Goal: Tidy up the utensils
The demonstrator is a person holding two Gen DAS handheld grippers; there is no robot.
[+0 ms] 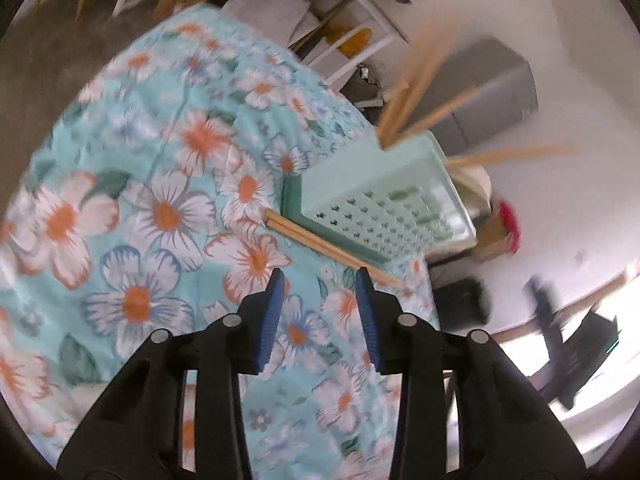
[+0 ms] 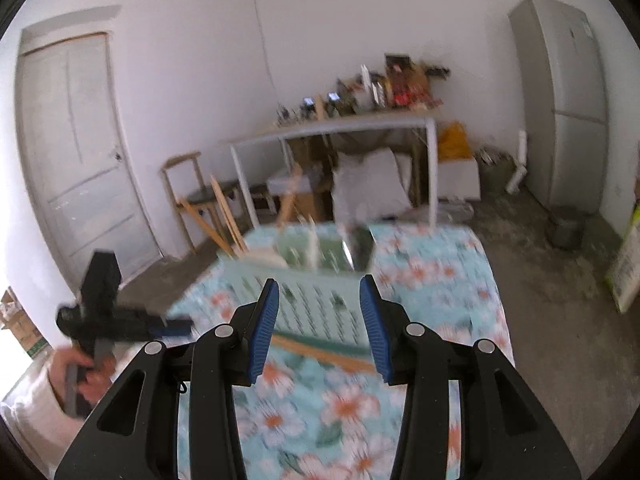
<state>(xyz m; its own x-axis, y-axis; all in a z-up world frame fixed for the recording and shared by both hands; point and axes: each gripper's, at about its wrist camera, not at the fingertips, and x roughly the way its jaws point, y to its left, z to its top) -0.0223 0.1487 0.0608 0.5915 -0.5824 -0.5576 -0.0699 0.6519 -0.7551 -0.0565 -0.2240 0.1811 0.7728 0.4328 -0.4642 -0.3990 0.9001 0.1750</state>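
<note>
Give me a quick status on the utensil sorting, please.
Both grippers open, empty. Chopstick pair loose on cloth beside caddy. Path clear.

A floral tablecloth point(image 1: 168, 216) covers the table, bearing a mint utensil basket point(image 1: 360, 196) and chopsticks point(image 1: 316, 240) beside it.

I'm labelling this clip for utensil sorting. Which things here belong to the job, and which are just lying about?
Job: pair of chopsticks on the cloth; mint utensil basket; chopsticks standing in it.

Lying about: fridge; door; wooden chair; cluttered shelf.
</note>
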